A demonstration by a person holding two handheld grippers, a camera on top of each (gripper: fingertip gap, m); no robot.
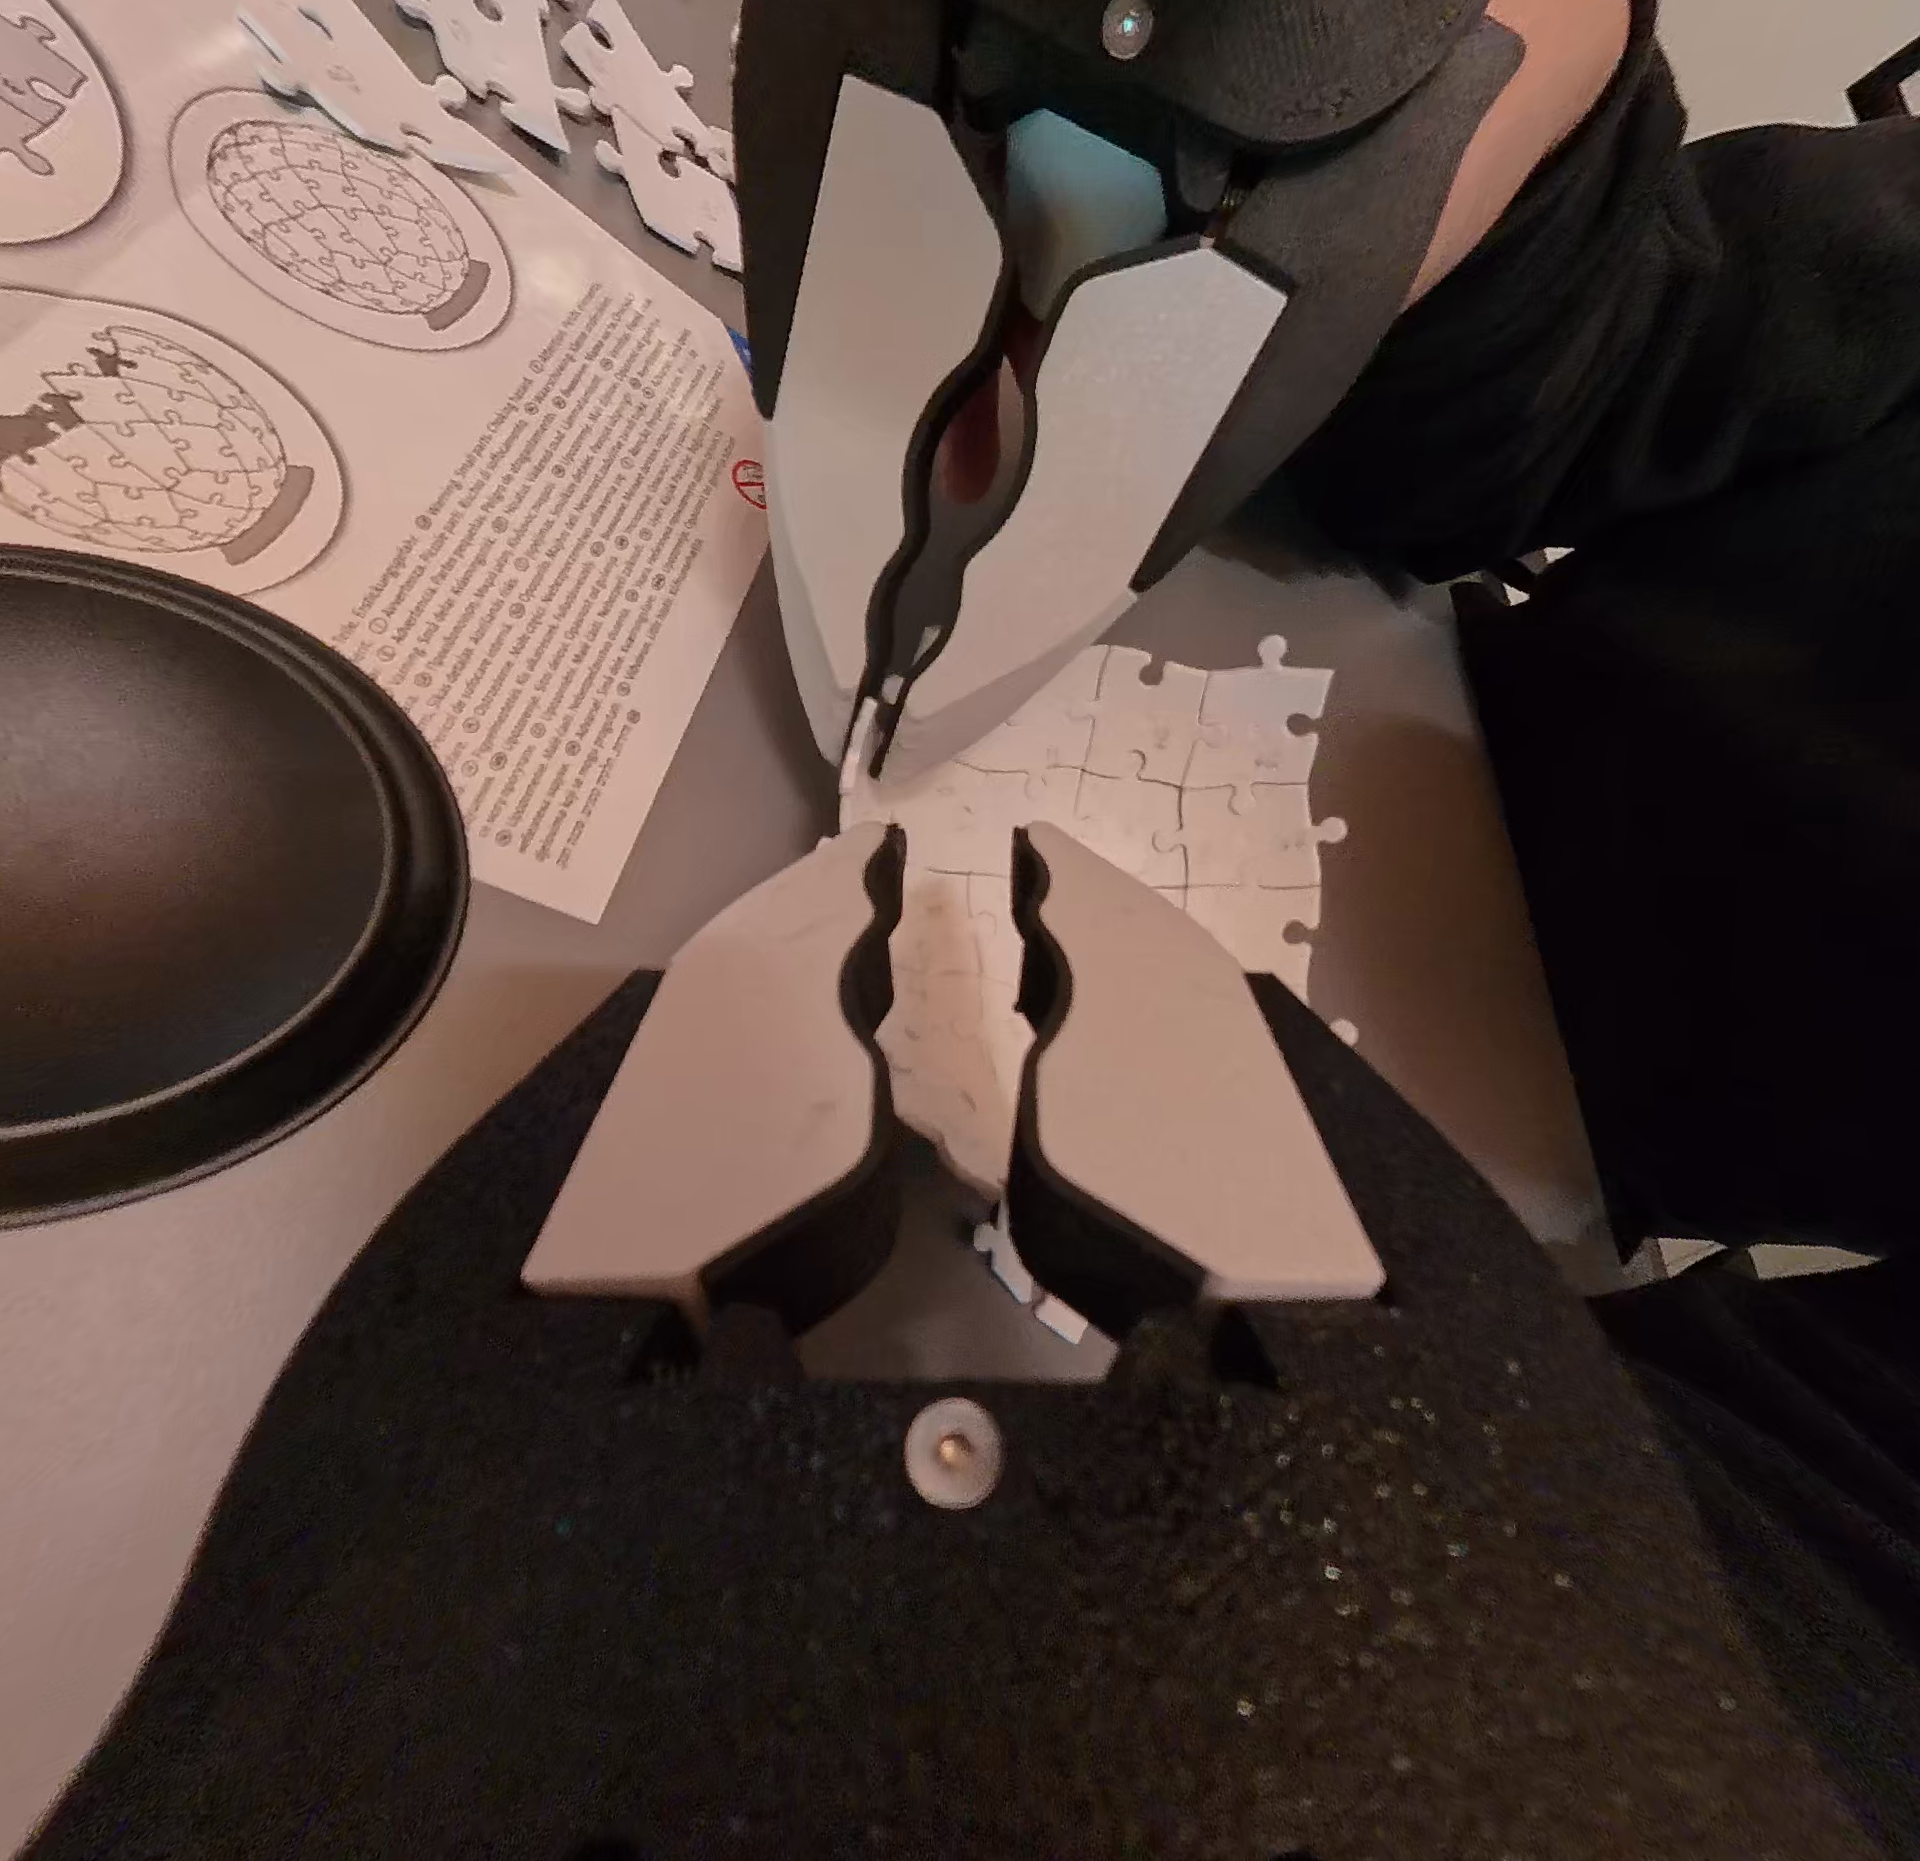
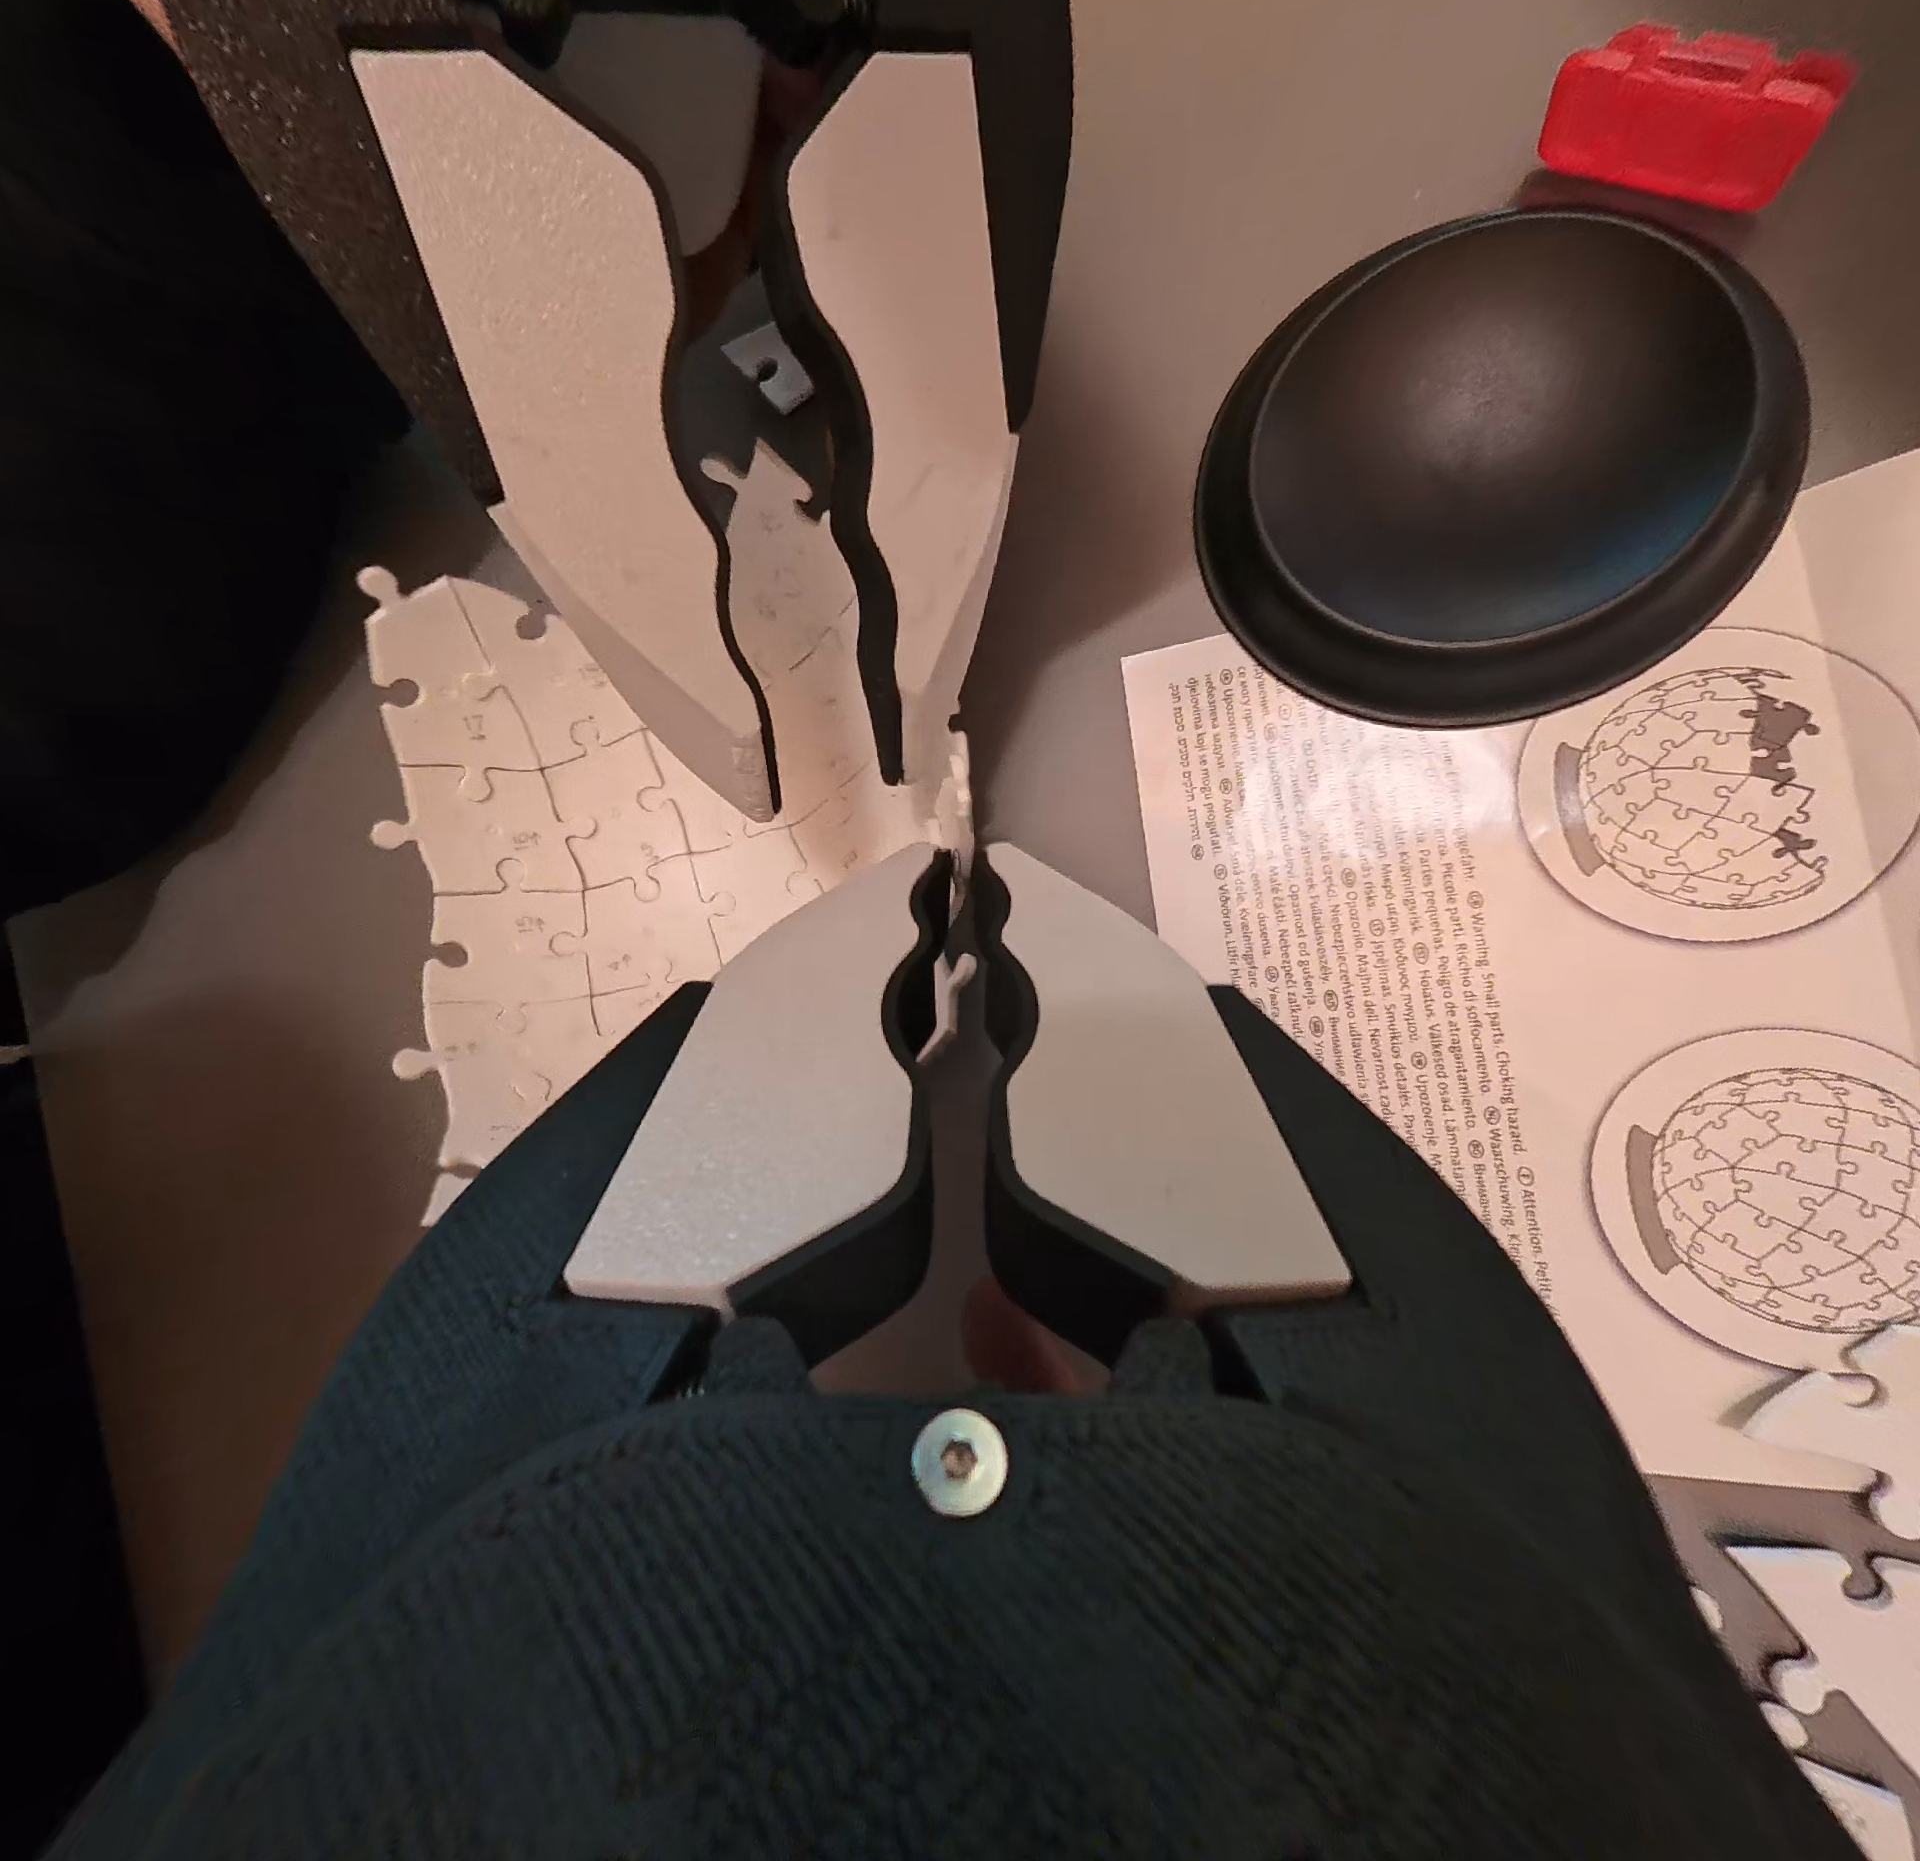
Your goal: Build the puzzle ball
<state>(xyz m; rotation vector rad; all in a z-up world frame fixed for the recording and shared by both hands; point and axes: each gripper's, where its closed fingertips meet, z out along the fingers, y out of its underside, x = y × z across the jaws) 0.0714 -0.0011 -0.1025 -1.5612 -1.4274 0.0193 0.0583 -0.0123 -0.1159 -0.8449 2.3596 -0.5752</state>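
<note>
Pinching a small white puzzle piece [image 2: 948,990] in my right gripper [image 2: 961,855], I held it against the edge of the joined white curved puzzle sheet [image 1: 1195,772] on the grey table [image 1: 125,1344], my left gripper [image 1: 956,845] narrowly parted over that sheet, beside the black domed stand [image 2: 1496,461].

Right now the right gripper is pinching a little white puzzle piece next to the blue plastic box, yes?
Not quite: the plastic box is red, not blue, as the right wrist view shows. The rest holds: the right gripper is pinching a small white puzzle piece at the edge of the joined white puzzle sheet.
</note>
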